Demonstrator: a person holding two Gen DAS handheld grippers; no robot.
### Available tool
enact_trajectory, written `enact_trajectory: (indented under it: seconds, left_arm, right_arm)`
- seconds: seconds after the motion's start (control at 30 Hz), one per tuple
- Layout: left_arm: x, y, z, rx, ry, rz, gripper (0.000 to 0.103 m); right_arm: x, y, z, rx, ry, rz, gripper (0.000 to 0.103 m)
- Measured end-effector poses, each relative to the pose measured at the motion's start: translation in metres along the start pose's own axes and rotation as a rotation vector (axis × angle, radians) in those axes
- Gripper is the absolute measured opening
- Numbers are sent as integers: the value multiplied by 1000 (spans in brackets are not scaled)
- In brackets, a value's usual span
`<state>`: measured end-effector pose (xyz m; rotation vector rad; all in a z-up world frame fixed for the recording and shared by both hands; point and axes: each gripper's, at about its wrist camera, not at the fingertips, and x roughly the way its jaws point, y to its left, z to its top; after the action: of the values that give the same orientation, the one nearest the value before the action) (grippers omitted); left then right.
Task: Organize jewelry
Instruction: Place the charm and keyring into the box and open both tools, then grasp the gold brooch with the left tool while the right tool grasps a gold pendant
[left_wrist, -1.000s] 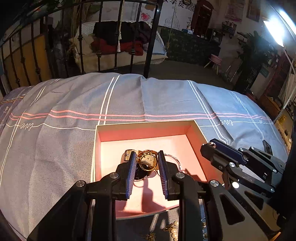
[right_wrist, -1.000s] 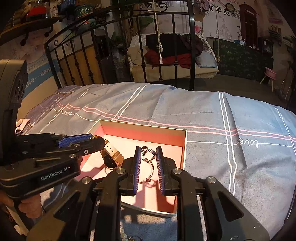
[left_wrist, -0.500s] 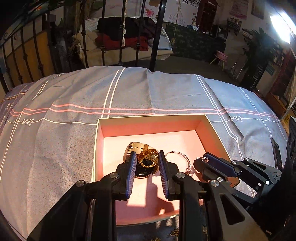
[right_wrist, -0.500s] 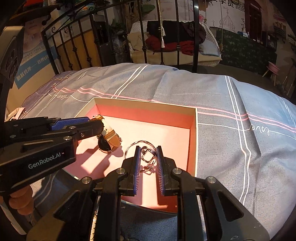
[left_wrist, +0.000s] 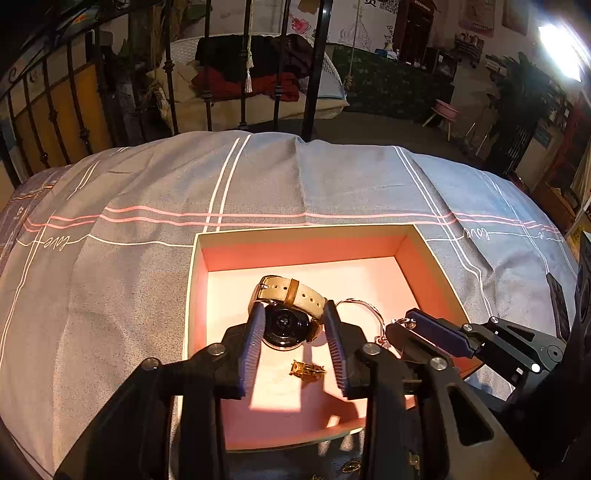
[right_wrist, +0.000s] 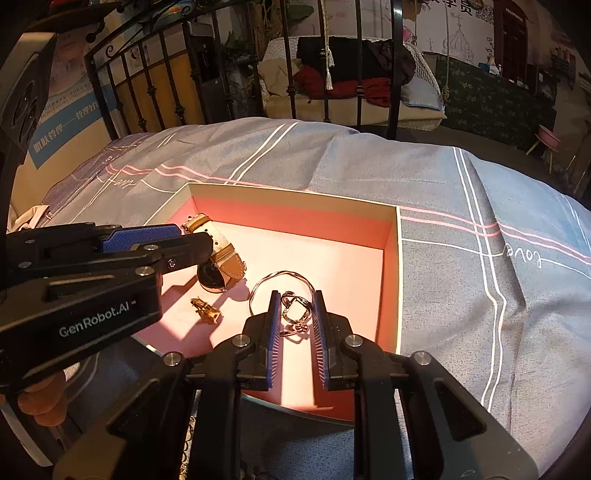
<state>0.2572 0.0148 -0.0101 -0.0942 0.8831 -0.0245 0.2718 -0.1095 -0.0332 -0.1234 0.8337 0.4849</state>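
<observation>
A grey striped bedspread (left_wrist: 332, 177) lies before a black iron bed frame (left_wrist: 314, 70), clothes (right_wrist: 347, 79) piled beyond.

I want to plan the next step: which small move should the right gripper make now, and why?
Probably open the right gripper. It pinches the silver bracelet, whose loop already lies on the floor of the pink box. The left gripper has just been opening, and the watch lies free between its fingers.

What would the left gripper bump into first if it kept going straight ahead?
Probably the watch: it lies in the pink box right between the left gripper tips. Its jaws have just opened.
</observation>
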Motion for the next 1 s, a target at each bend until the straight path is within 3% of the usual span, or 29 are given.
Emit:
enact_trajectory:
  seconds: [0.03, 0.07, 0.1, 0.17, 0.27, 0.37, 0.6, 0.73, 0.83, 0.87, 1.0]
  left_arm:
    - [-3, 0, 0, -2, -11, -1, 49]
    - [-6, 0, 0, -3, -21, -4, 53]
    - [-9, 1, 0, -6, -28, -5, 57]
    - [-17, 3, 0, -16, -48, -7, 66]
    - [-31, 7, -3, -32, -74, -29, 73]
    - [-46, 10, -12, -42, -91, -60, 81]
    - [-55, 15, -65, -73, -30, -109, 87]
    - [-46, 15, -98, -61, 31, -84, 86]
    - [-45, 13, -109, -35, 28, -48, 85]
    - [-45, 11, -111, -19, 23, -37, 85]
    - [-44, 2, -116, 52, 16, -20, 83]
  right_arm:
    - [-1, 1, 0, -4, -4, -6, 20]
    - [-3, 2, -1, -7, -10, -11, 29]
    - [-6, 2, -1, -9, -21, -15, 46]
    - [-16, 3, -2, -10, -56, -28, 68]
    - [-37, 2, -5, -2, -102, -35, 71]
    - [-64, -2, -14, 26, -165, -46, 83]
    - [-99, -8, -59, 74, -173, -55, 84]
    - [-103, -8, -89, 98, -139, -40, 84]
    - [-104, -6, -108, 105, -106, -12, 84]
    - [-103, -4, -112, 95, -91, -1, 82]
    - [-95, 0, -128, 59, -34, 9, 58]
